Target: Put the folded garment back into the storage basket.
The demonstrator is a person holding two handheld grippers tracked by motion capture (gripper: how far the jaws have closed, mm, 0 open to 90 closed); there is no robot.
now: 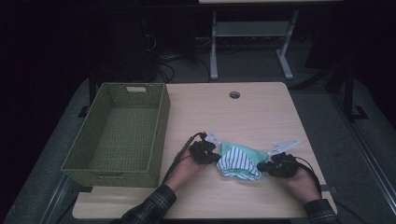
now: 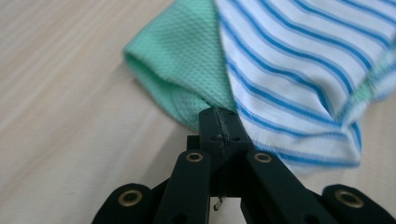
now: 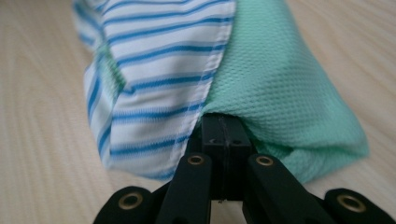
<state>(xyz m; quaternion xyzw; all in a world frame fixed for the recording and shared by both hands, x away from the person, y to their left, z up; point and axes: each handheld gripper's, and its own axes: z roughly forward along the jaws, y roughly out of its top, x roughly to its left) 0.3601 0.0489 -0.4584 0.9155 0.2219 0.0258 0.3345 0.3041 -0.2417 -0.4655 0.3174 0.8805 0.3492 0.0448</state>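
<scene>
On the table: a light wooden table (image 1: 252, 112) carries a woven green basket (image 1: 161, 126) at its left side and a small garment (image 1: 238, 161) near the front edge; a round cable hole (image 1: 234, 94) sits near the far edge
Surroundings: beyond the table a dark floor with the white legs of another desk (image 1: 214, 51) and loose cables; nothing lies between the garment and the basket, and the wood around the garment is bare
Basket: rectangular, open at the top, with a handle slot in its far wall; its woven floor shows with nothing in it; it stands well apart from the garment, just left of the left hand
Garment, place: between the two grippers, on the wood, right of the basket and nearer the person
Garment, look: a mint-green mesh cloth (image 2: 187, 60) joined to a white cloth with thin blue stripes (image 2: 299, 70); bunched and folded, the striped part lying over the green one towards the person; stitched hems show along the striped edge
Left gripper (image 1: 204, 151): jaws pressed together on the garment's left end, where green and striped cloth meet; in the left gripper view the cloth spreads out from the closed tips (image 2: 219, 122)
Right gripper (image 1: 279, 164): jaws pinched tight on the garment's right end, at the seam between stripes and mesh (image 3: 223, 126)
Hands: each forearm in a plaid sleeve (image 1: 149, 207) comes from the near edge; cables trail from both grippers
</scene>
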